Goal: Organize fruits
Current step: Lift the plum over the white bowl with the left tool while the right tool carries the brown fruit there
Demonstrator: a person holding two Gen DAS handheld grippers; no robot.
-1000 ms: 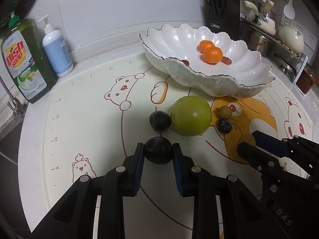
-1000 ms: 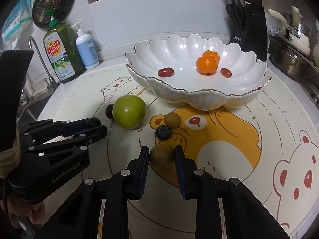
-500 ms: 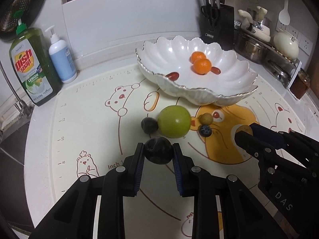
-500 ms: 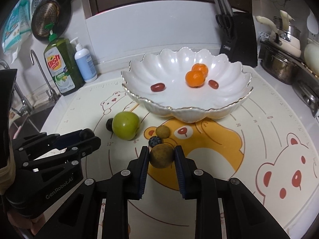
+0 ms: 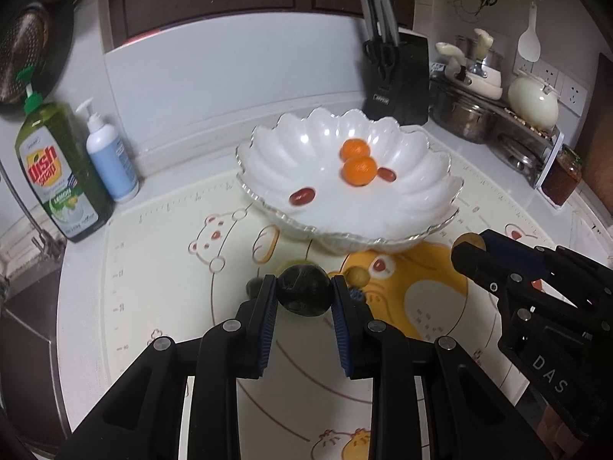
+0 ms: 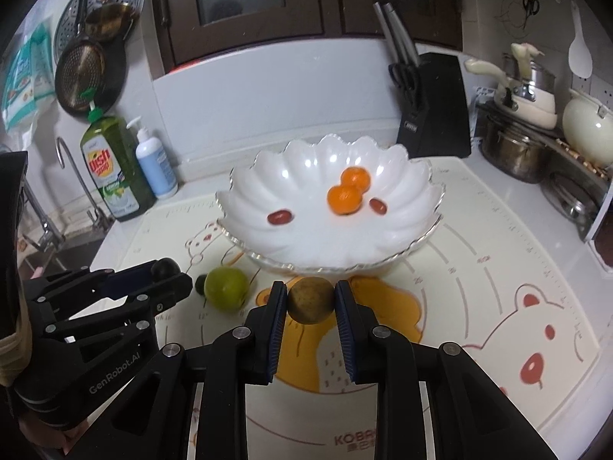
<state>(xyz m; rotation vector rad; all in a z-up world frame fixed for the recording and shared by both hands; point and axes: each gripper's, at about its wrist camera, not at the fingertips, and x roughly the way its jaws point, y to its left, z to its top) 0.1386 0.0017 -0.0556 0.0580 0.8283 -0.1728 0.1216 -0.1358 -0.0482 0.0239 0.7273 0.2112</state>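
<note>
Our left tongs (image 5: 304, 296), clamped on the dark plum (image 5: 304, 295), have risen off the tabletop (image 5: 161, 268) since a second ago. Our right tongs (image 6: 311, 301) have likewise lifted the brown fruit (image 6: 311, 299), clamped, nearer the white bowl (image 6: 245, 207)

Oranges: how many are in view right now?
2. Both lie in the white bowl, touching: one orange in front, the other orange just behind. None visible elsewhere.
</note>
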